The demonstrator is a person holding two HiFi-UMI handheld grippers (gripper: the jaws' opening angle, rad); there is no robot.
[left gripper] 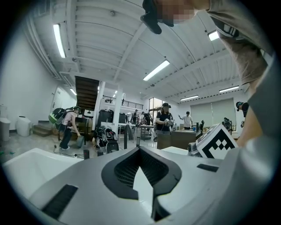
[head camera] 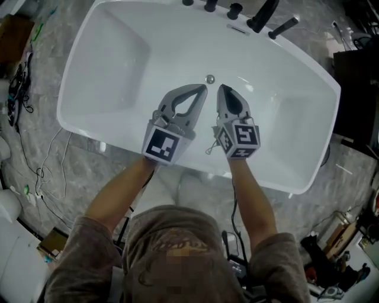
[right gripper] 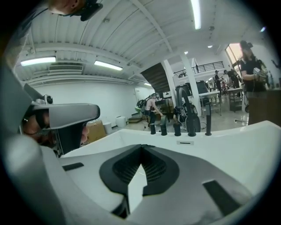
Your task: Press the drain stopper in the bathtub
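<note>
A white bathtub (head camera: pixel 118 53) fills the head view from above. Its small round metal drain stopper (head camera: pixel 209 79) sits on the tub floor, near the far wall. My left gripper (head camera: pixel 203 90) hangs over the tub, shut and holding nothing, with its tip just short of the stopper on the left. My right gripper (head camera: pixel 221 89) is beside it, also shut and holding nothing, just short of the stopper on the right. In the left gripper view the jaws (left gripper: pixel 139 150) meet at the tip; so do those in the right gripper view (right gripper: pixel 141 147). Neither gripper view shows the stopper.
Black taps and a spout (head camera: pixel 260 15) line the tub's far rim, and show again as taps (right gripper: pixel 192 118). Cables (head camera: pixel 23 89) lie on the marbled floor at left. A dark cabinet (head camera: pixel 355 89) stands at right. Several people (left gripper: pixel 164 121) work in the hall behind.
</note>
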